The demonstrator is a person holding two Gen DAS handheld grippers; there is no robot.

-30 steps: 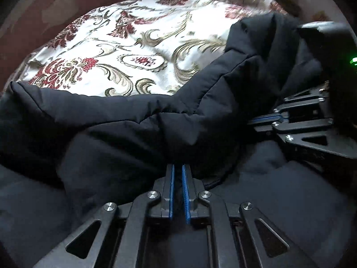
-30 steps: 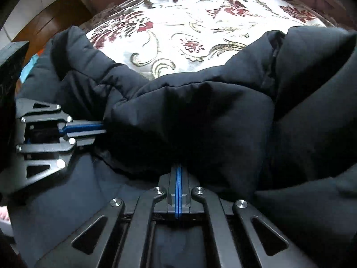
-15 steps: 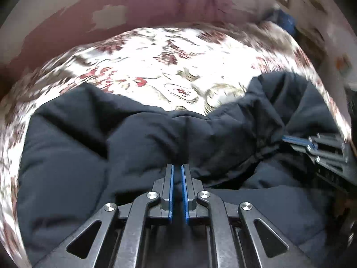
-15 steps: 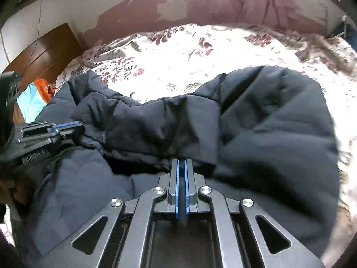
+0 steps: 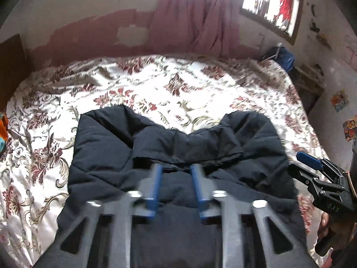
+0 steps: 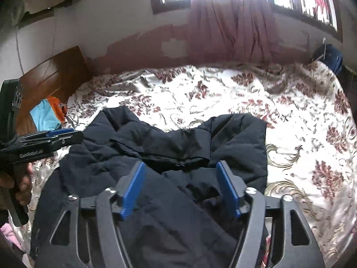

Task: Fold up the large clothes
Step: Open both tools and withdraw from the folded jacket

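Since a second ago both claws have let go of the black padded jacket and lifted well away from it; then their blue pads were pressed together on its fabric, and the view was filled with cloth, while now the whole bed shows.

The left gripper is blurred, its jaws opening, the blue pads apart with nothing pinched between them. The right gripper likewise has its jaws opening, spread wide, with only air between the pads. Below and ahead of both claws the jacket lies on the floral bedspread, its upper part folded down over the body, a puffy bulge at each far corner.

In the left wrist view the right gripper appears at the right edge, held by a hand. In the right wrist view the left gripper shows at the left edge, with fingers around its handle.

Beyond the jacket the bedspread runs to a peeling wall with pink curtains under bright windows. To the far left of the right claw lie a wooden headboard and blue and orange cloth.
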